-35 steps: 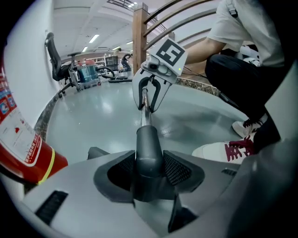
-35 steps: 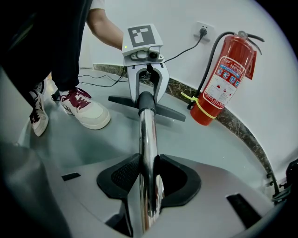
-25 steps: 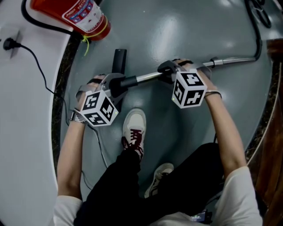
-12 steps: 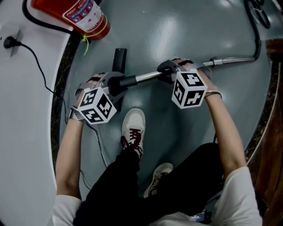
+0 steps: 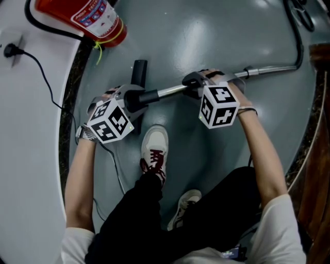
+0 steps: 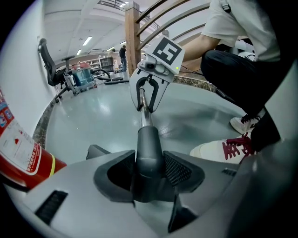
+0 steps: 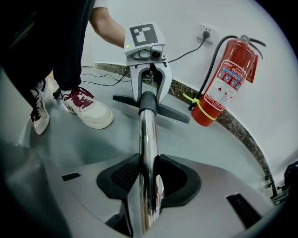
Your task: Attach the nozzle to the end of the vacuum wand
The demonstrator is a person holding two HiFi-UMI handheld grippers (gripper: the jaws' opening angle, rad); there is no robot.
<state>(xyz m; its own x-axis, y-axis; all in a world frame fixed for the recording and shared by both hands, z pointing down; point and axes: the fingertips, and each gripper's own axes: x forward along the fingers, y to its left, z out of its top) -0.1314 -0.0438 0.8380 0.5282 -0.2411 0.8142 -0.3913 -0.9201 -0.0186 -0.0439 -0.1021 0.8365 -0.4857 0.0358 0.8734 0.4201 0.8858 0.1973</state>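
Arms (image 5: 260,154) reach forward and down, both tools pitched steeply at the grey floor (image 5: 216,36). The left gripper (image 6: 149,173) has its fingers (image 6: 179,169) clamped on the neck of the dark grey plastic nozzle (image 6: 149,146). The right gripper (image 7: 145,179) pinches the shiny chrome vacuum wand (image 7: 148,135), whose end sits in the nozzle's collar. The red fire extinguisher (image 5: 85,15) and white wall (image 5: 26,129) crowd the left, and a white shoe (image 5: 154,149) lies just beneath the wand. There's open floor beyond.

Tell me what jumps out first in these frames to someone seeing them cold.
Two marker-cubed grippers hold one long tool at centre. The left gripper clamps the dark nozzle, and the right gripper clamps the chrome wand running between them. A red fire extinguisher sits at the head view's upper left.
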